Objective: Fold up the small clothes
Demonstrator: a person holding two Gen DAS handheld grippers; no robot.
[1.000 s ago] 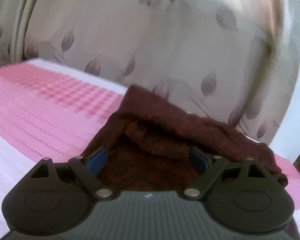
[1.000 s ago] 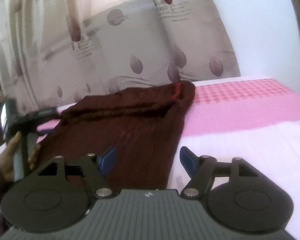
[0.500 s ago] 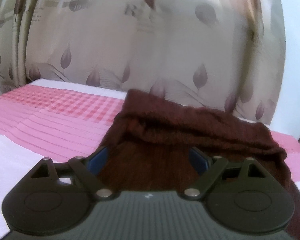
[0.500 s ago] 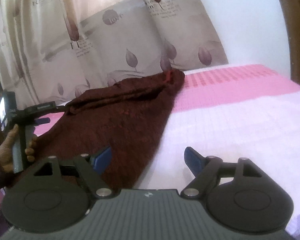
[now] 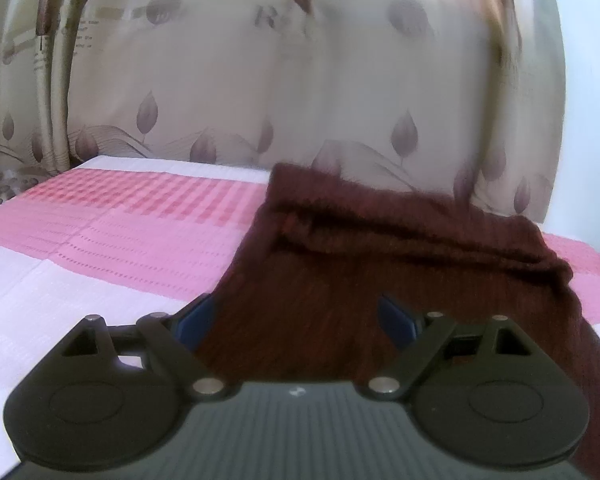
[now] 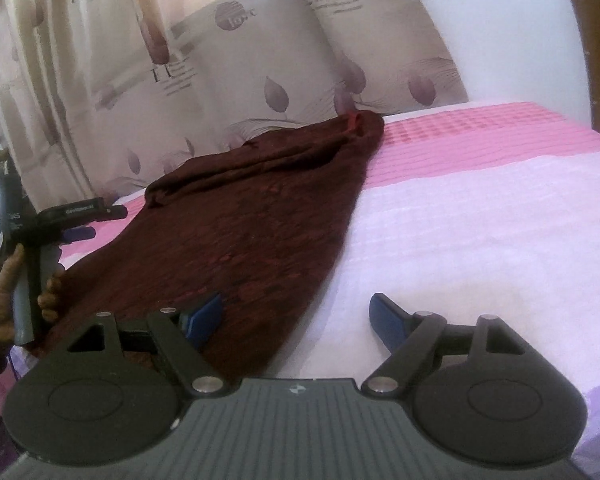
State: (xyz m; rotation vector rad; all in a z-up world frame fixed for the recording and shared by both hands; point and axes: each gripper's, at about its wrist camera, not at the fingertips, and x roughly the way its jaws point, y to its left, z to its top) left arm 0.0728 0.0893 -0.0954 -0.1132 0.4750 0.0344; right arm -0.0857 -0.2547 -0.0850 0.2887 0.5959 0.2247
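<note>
A dark maroon knit garment point(image 6: 252, 220) lies flat on the bed, its far end folded back into a thick band point(image 5: 400, 228). My right gripper point(image 6: 298, 316) hovers open over the garment's near right edge, with cloth under its left finger and bare sheet under its right. Nothing is pinched. In the left wrist view my left gripper point(image 5: 296, 318) stands open low over the garment's near left part, holding nothing. The right wrist view shows the left gripper point(image 6: 104, 222) beside the garment's left edge, a hand point(image 6: 4, 300) on its handle.
The bed carries a pink and white sheet point(image 6: 480, 220) with bare room right of the garment and on the left point(image 5: 100, 248). A leaf-patterned curtain point(image 5: 300, 100) hangs right behind the bed. A white wall and a dark wooden edge point(image 6: 596, 40) stand at the far right.
My right gripper's jaws have widened and it has shifted right, so the garment's edge now lies between its fingers. My left gripper has slid sideways and rolled level; more sheet shows on its left.
</note>
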